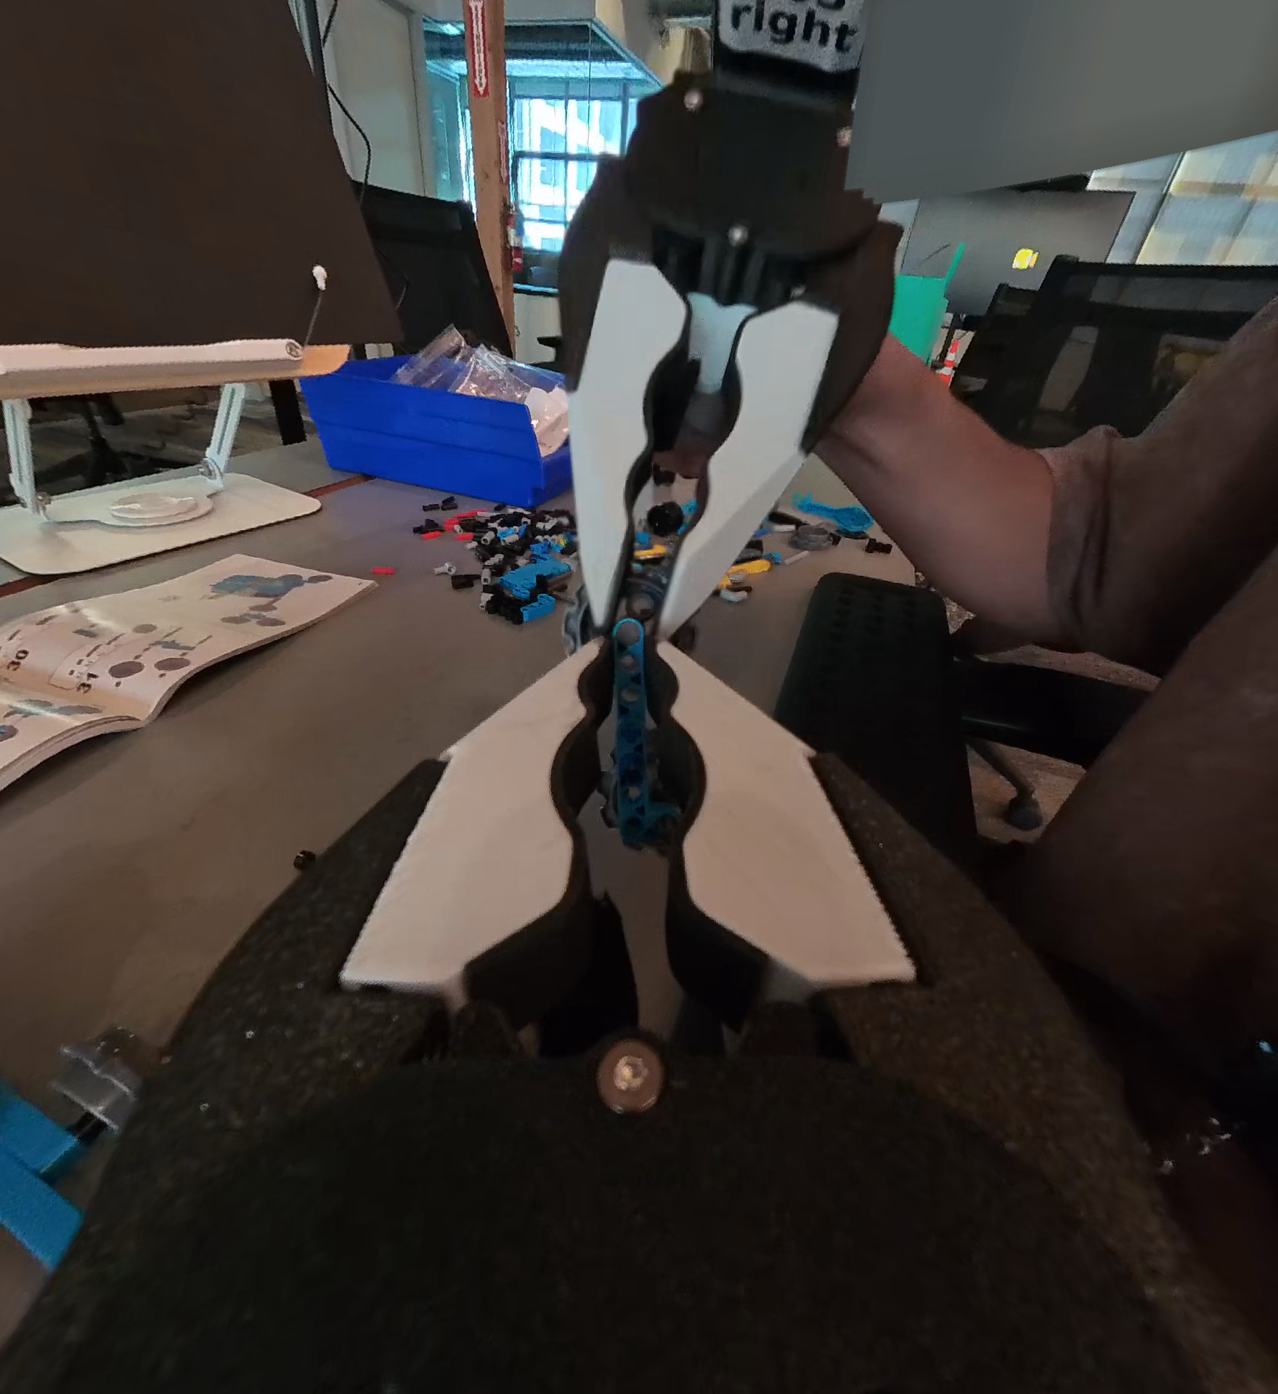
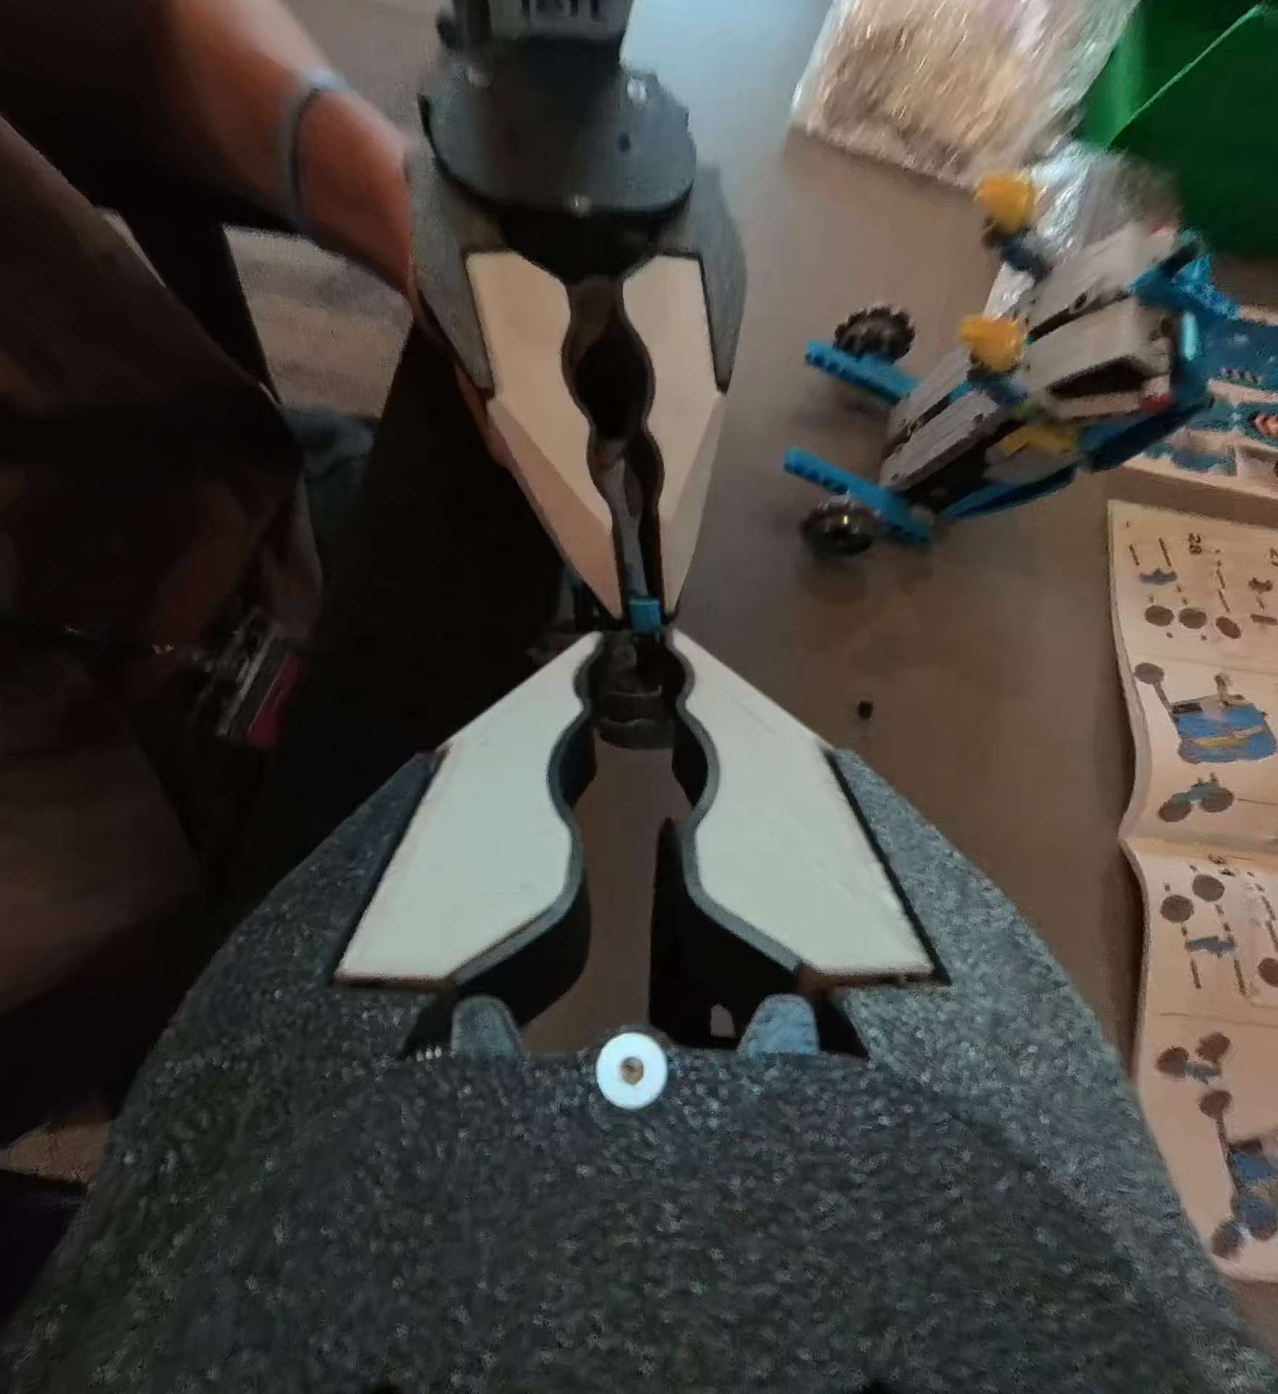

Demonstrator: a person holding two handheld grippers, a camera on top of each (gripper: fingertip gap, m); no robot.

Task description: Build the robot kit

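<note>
In the left wrist view my left gripper (image 1: 628, 641) is shut on a thin blue perforated beam (image 1: 630, 716), held on edge between the pads above the grey table (image 1: 244, 792). My right gripper (image 1: 632, 612) comes down from above and meets it tip to tip. In the right wrist view my right gripper (image 2: 636, 641) is shut on a small dark round part (image 2: 632, 713). That part touches the blue end of the beam (image 2: 645, 612), which sticks out of the left gripper (image 2: 640, 603). The joint between the two pieces is partly hidden by the fingertips.
An open instruction booklet (image 1: 130, 649) (image 2: 1224, 830) lies on the table. Behind it are a pile of small loose pieces (image 1: 515, 551), a blue bin (image 1: 432, 437) with plastic bags and a white stand (image 1: 130, 513). A partly built blue-grey vehicle (image 2: 1036, 407) and a green bin (image 2: 1224, 113) are on the right. The tips of both grippers are at nearly the same place.
</note>
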